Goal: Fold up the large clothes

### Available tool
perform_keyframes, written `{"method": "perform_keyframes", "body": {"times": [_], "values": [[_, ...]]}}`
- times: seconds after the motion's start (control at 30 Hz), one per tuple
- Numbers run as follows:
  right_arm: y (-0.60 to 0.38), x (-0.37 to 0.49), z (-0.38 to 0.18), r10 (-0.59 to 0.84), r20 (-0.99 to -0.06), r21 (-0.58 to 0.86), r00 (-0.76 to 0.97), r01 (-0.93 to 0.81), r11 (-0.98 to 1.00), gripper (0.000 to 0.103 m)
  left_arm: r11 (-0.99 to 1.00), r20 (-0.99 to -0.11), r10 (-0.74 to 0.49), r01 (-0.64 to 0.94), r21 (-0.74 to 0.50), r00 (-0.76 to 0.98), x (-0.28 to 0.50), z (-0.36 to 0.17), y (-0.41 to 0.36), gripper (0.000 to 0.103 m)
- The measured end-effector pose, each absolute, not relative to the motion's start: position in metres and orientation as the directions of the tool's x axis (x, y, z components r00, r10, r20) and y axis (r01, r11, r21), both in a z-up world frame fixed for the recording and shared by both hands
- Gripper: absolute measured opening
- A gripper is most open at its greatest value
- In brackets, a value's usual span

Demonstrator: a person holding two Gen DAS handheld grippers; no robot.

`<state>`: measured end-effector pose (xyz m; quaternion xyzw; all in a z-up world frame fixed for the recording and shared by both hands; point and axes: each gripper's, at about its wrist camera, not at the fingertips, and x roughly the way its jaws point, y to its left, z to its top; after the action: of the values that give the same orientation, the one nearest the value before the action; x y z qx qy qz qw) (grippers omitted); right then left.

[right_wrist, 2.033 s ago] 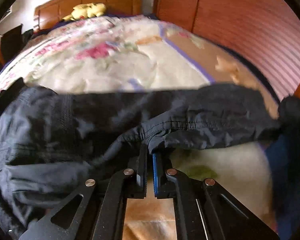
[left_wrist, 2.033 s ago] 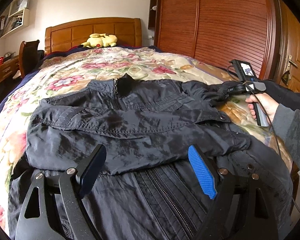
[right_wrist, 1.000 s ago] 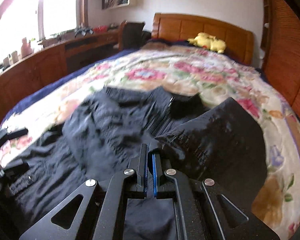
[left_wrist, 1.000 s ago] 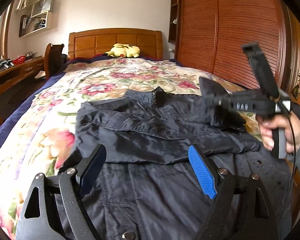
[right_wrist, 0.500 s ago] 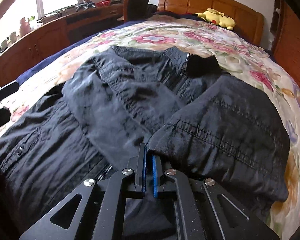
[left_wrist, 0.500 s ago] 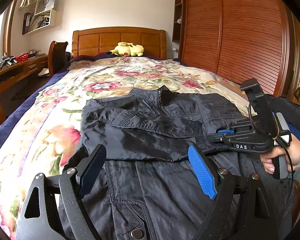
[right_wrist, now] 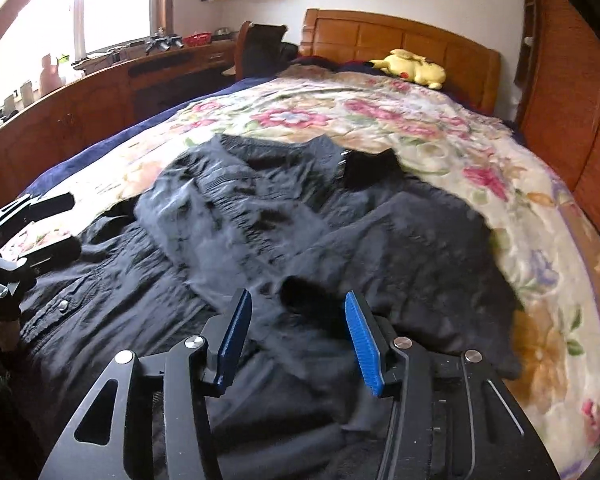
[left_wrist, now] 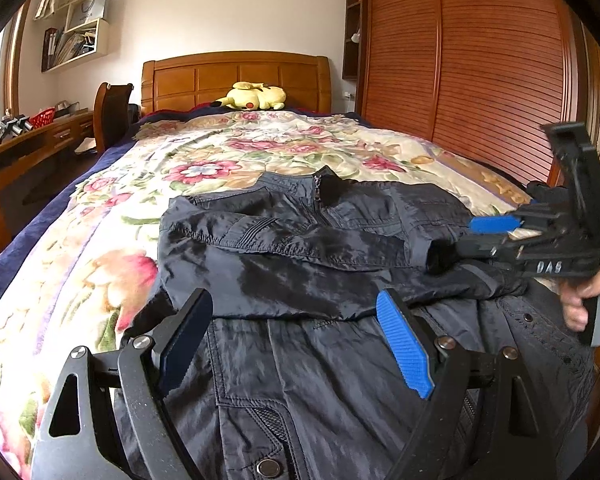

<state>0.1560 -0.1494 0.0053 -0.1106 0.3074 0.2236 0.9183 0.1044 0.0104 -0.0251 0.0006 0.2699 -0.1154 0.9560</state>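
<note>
While both sleeves lie crossed — dark jacket (left_wrist: 300, 264) flat; left tongs (left_wrist: 296, 344) spread, right tongs (right_wrist: 296, 336) opening, empty.

Left gripper (left_wrist: 296, 340): black skeletal linkage with silver screw heads and ribbed blue pads on the jaws. Right gripper (right_wrist: 296, 336): same construction, white "DAS" lettering on its side, grey handle, thin black cable.

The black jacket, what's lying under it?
Under the black jacket is the flowery quilt on the bed. Both sleeves are folded on top of its front. Whatever lies directly beneath the jacket is covered.
</note>
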Motion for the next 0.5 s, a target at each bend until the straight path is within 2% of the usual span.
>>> {"method": "perform_keyframes", "body": {"times": [0.2,0.5], "values": [[-0.181,0.155,0.009,0.265,-0.590,-0.086,0.763,-0.386,0.919,0.052,0.973,-0.517,-0.220,0.221,-0.060,0.827,0.105,-0.026,0.010,0.085],[-0.210,0.176,-0.027,0.144,-0.670,-0.091,0.729,-0.273,0.958,0.052,0.973,-0.521,-0.220,0.224,-0.056,0.825,0.105,-0.030,0.010,0.085]]}}
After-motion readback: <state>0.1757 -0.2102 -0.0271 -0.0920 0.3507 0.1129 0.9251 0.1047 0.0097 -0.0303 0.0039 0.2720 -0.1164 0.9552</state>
